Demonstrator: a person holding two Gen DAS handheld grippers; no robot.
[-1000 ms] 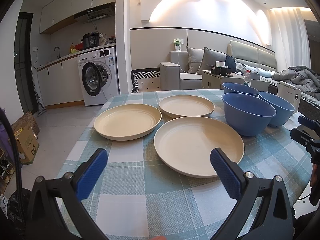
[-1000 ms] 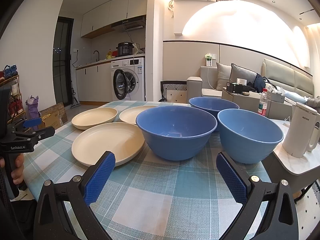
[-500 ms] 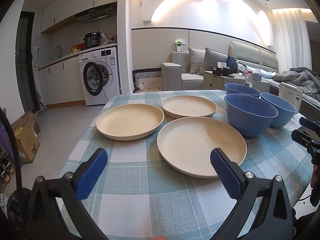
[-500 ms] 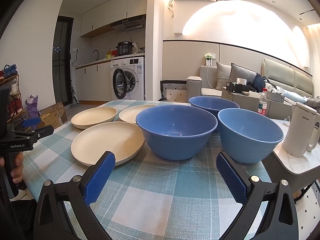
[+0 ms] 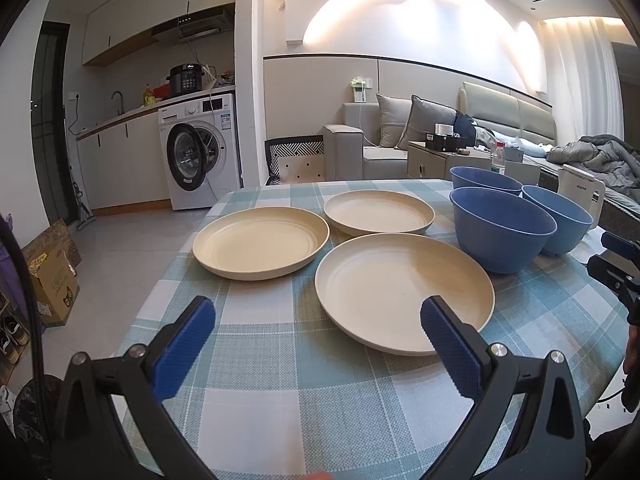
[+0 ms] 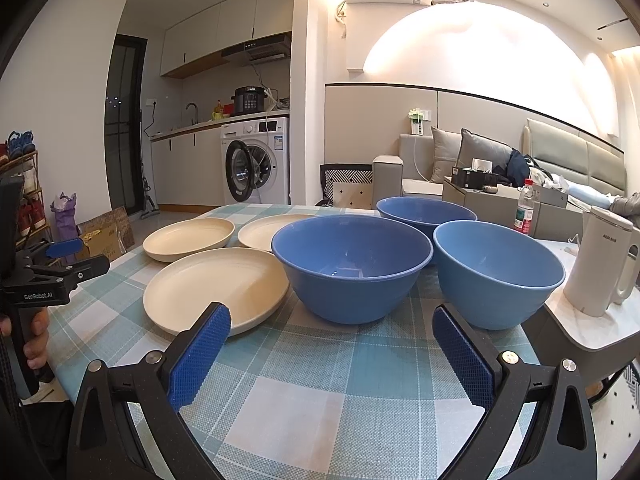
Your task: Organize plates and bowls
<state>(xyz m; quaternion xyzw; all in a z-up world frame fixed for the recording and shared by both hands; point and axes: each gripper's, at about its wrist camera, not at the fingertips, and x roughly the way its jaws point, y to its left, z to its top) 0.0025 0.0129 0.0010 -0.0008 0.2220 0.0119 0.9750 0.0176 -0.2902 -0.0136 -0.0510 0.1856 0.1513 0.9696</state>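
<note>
I count three cream plates and three blue bowls on the checked tablecloth (image 5: pixel 304 396), and none of them is stacked.

From my left gripper (image 5: pixel 316 328) the fingers stand wide apart with nothing between them, hovering over the near edge of the table. The nearest plate (image 5: pixel 404 288) lies just ahead, and my right-hand pad overlaps its near rim in the picture; I cannot tell whether they touch. The left plate (image 5: pixel 260 242) sits beside it, farther back and to the left, and the far plate (image 5: pixel 378 212) lies behind both. The three plates are close together, with narrow gaps showing between them.

My right gripper (image 6: pixel 332 340) is also spread wide and empty, low over the cloth. Straight ahead stands the nearest bowl (image 6: pixel 352 264), upright, just beside the near plate's right rim. The right bowl (image 6: pixel 498 272) stands next to it, close to the table's right edge, and the back bowl (image 6: pixel 426 210) is behind the two, partly hidden by them. All three bowls look empty.

Off the table to the right I see one white kettle (image 6: pixel 600 264) on a side surface, and one washing machine (image 6: pixel 256 160) in the kitchen beyond.
</note>
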